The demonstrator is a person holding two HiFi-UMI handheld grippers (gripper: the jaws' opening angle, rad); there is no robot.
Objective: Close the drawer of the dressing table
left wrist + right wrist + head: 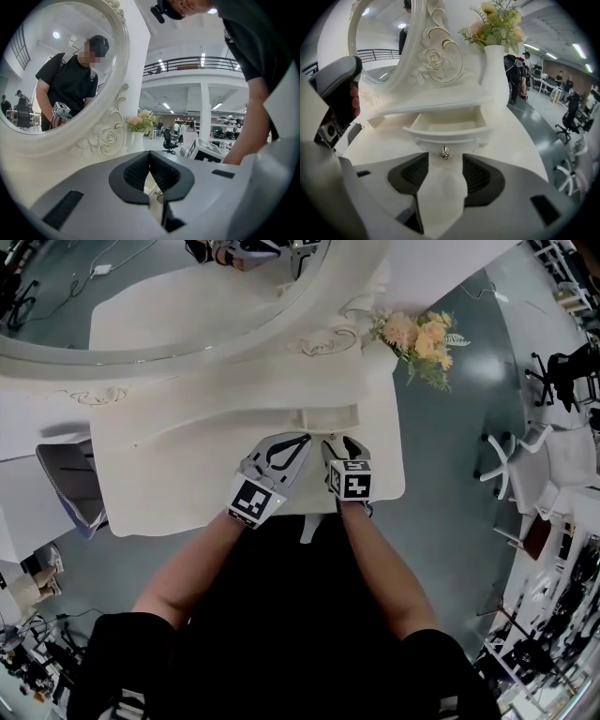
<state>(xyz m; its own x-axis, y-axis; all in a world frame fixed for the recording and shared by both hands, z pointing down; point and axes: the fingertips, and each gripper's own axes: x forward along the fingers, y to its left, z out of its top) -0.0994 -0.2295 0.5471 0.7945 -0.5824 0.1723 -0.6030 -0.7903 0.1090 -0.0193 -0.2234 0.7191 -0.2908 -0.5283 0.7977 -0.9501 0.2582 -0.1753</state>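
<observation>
1. The large oval mirror in a carved cream frame (141, 357) stands at the rear left of the cream-white dressing table (187, 474).

2. The left gripper (302, 440) has its jaws brought together to a narrow slit. Nothing is between them. In the head view its tip lies near the left corner of the drawer front.

3. The small cream drawer with a curved front (445, 129) stands pulled out from under a low shelf at the middle rear of the table. Its interior is visible and appears empty. Its long axis runs side to side. Its line of travel runs away from the person, toward the mirror.

4. The small silver knob (444, 152) sits at the centre of the drawer front.

5. The right gripper (339, 444) has its jaws spread wide and holds nothing. The knob lies straight ahead on its centre line, just beyond the tips, not between the pads. Judgement: this gripper is the one squarely in front of the drawer, so a straight push forward should close it.

6. A white vase of peach and yellow flowers (494, 70) stands at the right rear.

7. No brand or text is legible. Only the square black-and-white patterns on the left marker cube (255, 500) and the right marker cube (352, 481) show.
</observation>
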